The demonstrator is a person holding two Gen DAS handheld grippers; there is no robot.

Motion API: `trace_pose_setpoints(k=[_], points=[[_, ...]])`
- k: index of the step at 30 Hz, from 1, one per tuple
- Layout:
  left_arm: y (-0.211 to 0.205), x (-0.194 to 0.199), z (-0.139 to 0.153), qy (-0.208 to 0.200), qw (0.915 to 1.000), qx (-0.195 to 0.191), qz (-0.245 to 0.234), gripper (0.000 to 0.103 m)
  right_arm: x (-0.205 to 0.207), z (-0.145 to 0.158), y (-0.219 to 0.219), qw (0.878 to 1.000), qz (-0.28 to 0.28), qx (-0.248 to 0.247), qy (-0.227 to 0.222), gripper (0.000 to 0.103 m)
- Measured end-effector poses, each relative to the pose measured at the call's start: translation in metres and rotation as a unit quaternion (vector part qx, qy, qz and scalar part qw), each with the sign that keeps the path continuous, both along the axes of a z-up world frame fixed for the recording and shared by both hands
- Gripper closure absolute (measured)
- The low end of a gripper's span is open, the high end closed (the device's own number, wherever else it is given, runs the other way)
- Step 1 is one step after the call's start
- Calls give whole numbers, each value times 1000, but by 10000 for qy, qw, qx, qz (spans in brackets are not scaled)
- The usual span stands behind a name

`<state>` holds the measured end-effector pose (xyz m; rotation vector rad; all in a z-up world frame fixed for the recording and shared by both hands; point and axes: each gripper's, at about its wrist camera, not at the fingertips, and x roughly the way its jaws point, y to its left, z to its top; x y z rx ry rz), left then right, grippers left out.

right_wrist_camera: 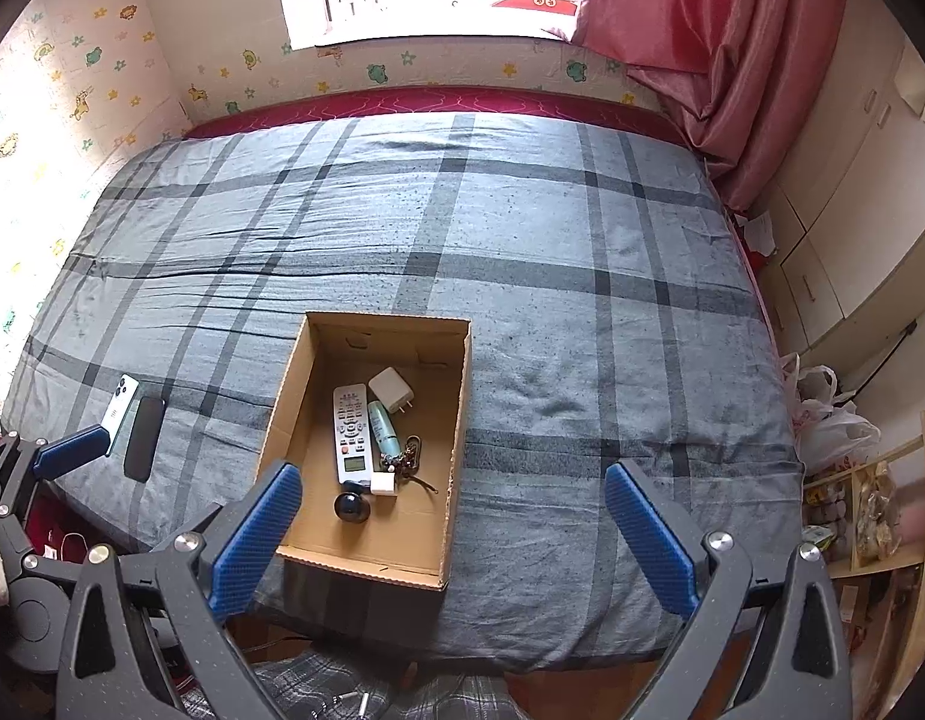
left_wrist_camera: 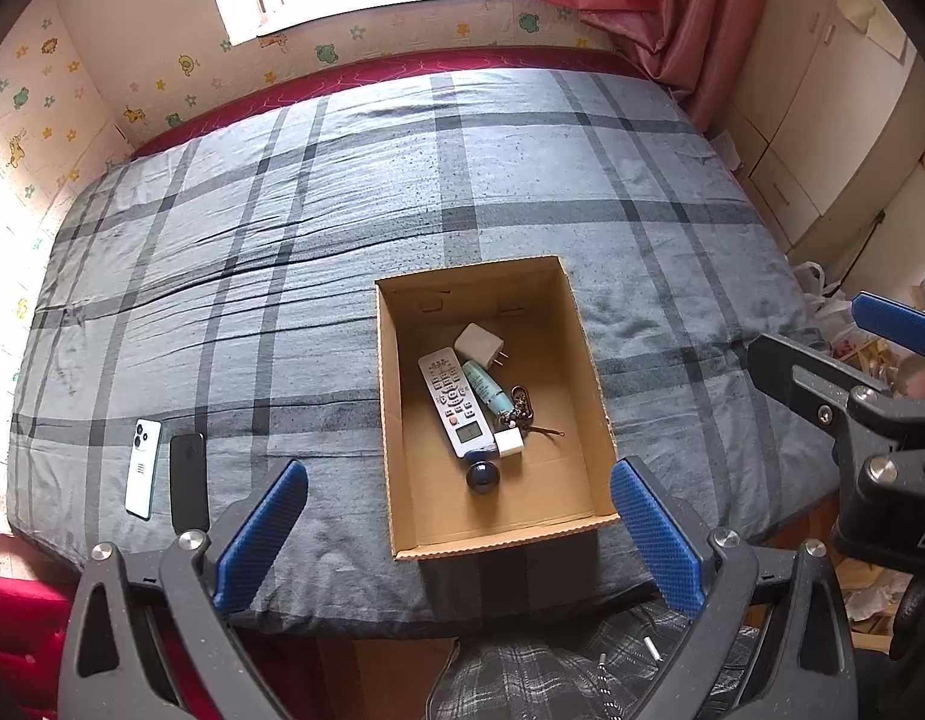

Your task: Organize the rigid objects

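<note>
Hovering wide apart at the bottom of the left wrist view, holding nothing: the left gripper [left_wrist_camera: 459, 534], blue pads spread either side of the near wall of the box [left_wrist_camera: 504, 540]. Likewise spread and gripping nothing at the bottom of the right wrist view: the right gripper [right_wrist_camera: 453, 531].

Lying in the middle of the box, bunched together: remote [left_wrist_camera: 453, 402], green tube [left_wrist_camera: 487, 390], white charger [left_wrist_camera: 480, 343], keys [left_wrist_camera: 522, 408], a small white plug [left_wrist_camera: 508, 443] and a dark round knob [left_wrist_camera: 483, 476]. Resting outside on the blanket [left_wrist_camera: 342, 210], lower left of the frame: white phone [left_wrist_camera: 143, 468] and black phone [left_wrist_camera: 189, 482], lying just beside each other, near the bed's edge.

Probably waiting to be boxed, those two. Risks: pinching both at once; pads skidding off a thin flat slab into soft blanket; nudging one off the near edge; dropping a phone hard onto the remote or keys.
</note>
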<state>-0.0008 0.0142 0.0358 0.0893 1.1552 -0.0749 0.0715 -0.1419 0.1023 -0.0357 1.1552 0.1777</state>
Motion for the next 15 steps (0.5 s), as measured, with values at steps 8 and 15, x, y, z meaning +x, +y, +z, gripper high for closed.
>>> trace_pose_setpoints(k=[8,15], points=[[1,-3,1,-11,10000,0,19,0,-4,1,-1,10000,-28,28,-8,0],[3,-6,1,-10,10000,8,12,0,-9,2,1,10000,-29,30,-18,0]])
